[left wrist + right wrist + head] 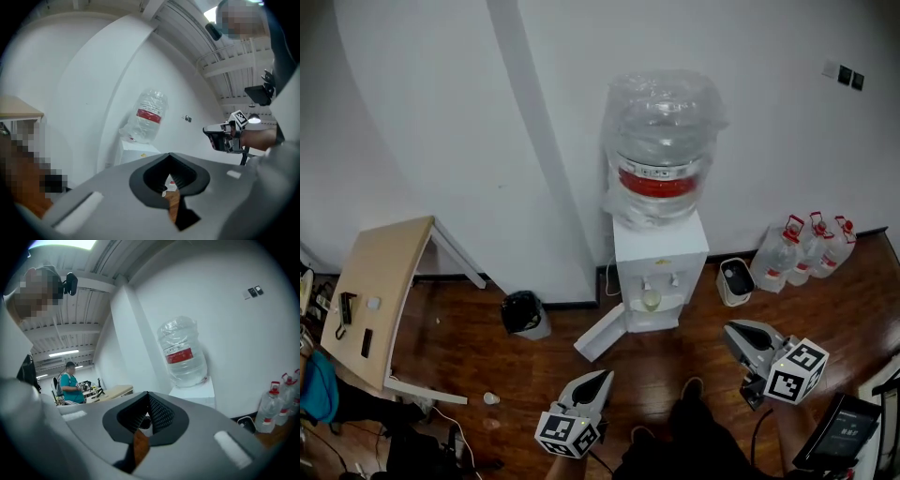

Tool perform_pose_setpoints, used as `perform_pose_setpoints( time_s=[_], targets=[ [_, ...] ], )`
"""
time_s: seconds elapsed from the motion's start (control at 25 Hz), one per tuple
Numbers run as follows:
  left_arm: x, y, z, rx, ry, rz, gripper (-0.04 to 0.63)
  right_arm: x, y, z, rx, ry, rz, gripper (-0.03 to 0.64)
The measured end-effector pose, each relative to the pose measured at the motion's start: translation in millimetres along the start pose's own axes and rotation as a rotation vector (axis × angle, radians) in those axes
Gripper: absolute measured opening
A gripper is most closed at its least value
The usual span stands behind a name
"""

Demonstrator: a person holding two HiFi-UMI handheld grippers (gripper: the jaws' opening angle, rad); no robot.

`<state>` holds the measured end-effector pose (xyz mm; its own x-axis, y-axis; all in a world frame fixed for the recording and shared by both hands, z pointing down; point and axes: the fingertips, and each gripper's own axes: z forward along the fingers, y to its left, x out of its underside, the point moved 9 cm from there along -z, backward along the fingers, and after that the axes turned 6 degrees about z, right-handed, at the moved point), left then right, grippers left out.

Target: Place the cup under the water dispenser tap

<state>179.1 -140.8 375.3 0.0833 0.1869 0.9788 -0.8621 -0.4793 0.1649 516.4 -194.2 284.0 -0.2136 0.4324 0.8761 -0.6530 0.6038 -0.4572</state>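
The white water dispenser (pixel 660 251) stands against the wall with a big clear bottle (pixel 661 141) on top. A pale cup (pixel 652 300) sits in its tap recess, below the two taps. A second small white cup (pixel 491 398) lies on the wood floor at the lower left. My left gripper (pixel 592 379) hovers in front of the dispenser, to its left, with its jaws slightly apart and nothing between them. My right gripper (pixel 737 335) is held to the dispenser's right, jaws together and empty. Both point towards the dispenser from a distance.
The dispenser's lower door (pixel 602 334) hangs open to the left. A black bin (pixel 525 314) stands left of it, and a small white container (pixel 736 281) and water jugs (pixel 811 246) to the right. A wooden table (pixel 380 281) is at the far left; a person (pixel 70 386) sits beyond it.
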Motion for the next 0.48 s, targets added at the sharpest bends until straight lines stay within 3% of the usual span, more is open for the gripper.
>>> perform_pose_setpoints(
  time_s=[0.24,0.48],
  targets=[
    [-41.5,-23.9,-23.5,0.05,-0.031,0.045,0.209,3.9,24.2,-37.1,0.034,-0.059,-0.045,0.0],
    [-71.0,-44.0,-18.1,0.037,-0.055,0.062,0.209,-6.9,17.0,-56.1,0.039,-0.071,-0.068,0.0]
  ],
)
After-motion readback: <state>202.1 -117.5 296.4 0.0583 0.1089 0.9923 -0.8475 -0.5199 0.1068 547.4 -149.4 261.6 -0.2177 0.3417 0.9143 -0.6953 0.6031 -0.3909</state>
